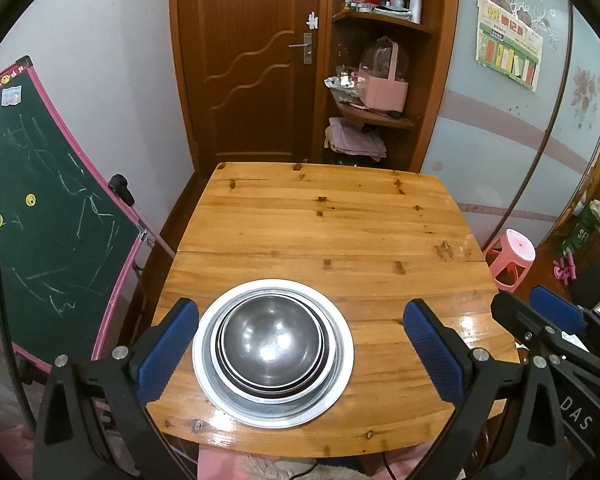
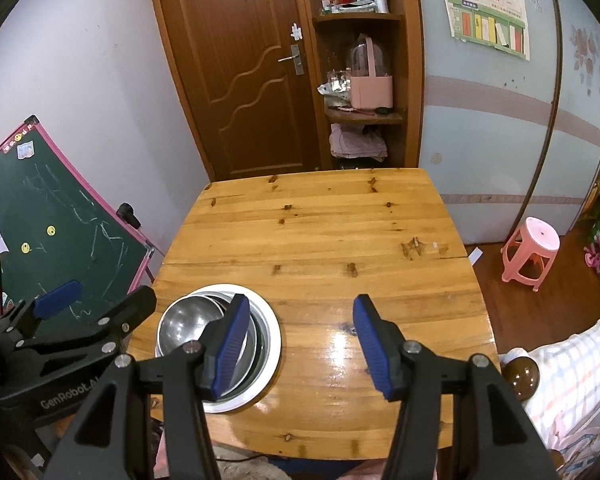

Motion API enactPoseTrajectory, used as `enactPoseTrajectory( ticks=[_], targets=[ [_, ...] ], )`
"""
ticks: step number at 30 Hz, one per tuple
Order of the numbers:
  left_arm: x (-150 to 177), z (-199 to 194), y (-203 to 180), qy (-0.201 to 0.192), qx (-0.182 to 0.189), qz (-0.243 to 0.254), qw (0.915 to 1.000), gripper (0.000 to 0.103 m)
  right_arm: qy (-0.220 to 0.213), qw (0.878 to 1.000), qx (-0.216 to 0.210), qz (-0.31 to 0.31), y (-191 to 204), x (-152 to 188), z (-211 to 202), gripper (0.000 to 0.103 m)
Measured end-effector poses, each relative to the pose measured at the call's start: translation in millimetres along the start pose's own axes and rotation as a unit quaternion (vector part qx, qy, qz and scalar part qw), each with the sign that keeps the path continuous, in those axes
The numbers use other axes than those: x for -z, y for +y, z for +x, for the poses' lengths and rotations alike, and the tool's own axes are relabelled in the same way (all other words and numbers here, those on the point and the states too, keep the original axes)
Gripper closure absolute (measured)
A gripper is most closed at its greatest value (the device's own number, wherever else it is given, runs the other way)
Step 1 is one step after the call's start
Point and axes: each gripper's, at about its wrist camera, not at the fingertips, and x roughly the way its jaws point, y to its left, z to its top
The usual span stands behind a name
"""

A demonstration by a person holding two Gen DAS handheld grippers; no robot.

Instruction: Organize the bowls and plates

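A steel bowl (image 1: pixel 272 340) sits nested in a stack of metal plates on a wide white plate (image 1: pixel 342 344), near the front left of the wooden table (image 1: pixel 340 224). In the left wrist view the stack lies between the blue pads of my left gripper (image 1: pixel 300 306), which is open, held short of the stack and touching nothing. My right gripper (image 2: pixel 300 302) is open too, with only bare table between its fingers. Its left finger hides part of the bowl (image 2: pixel 188 328) and white plate (image 2: pixel 275 332). Each gripper shows in the other's view: right gripper (image 1: pixel 536 312), left gripper (image 2: pixel 100 300).
A green chalkboard (image 1: pixel 48 216) with a pink frame leans close to the table's left side. A pink stool (image 2: pixel 532 252) stands on the floor to the right. A brown door (image 1: pixel 252 60) and a cluttered shelf (image 1: pixel 380 116) are behind the table. Checked cloth (image 2: pixel 580 360) lies at the near right.
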Motion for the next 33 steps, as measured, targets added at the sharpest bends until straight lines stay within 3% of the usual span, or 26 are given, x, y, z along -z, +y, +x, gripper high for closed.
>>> enactPoseTrajectory(
  ticks=[25, 33],
  targets=[
    [2.8, 4.2, -3.3, 0.013, -0.021, 0.016, 0.9995, 0.001, 0.0, 1.0, 0.024, -0.016, 4.5, 4.4, 0.3, 0.049],
    [2.6, 4.6, -3.1, 0.013, -0.022, 0.017, 0.9995, 0.001, -0.003, 1.0, 0.028, -0.01, 1.3, 9.6, -1.9, 0.041]
  ],
)
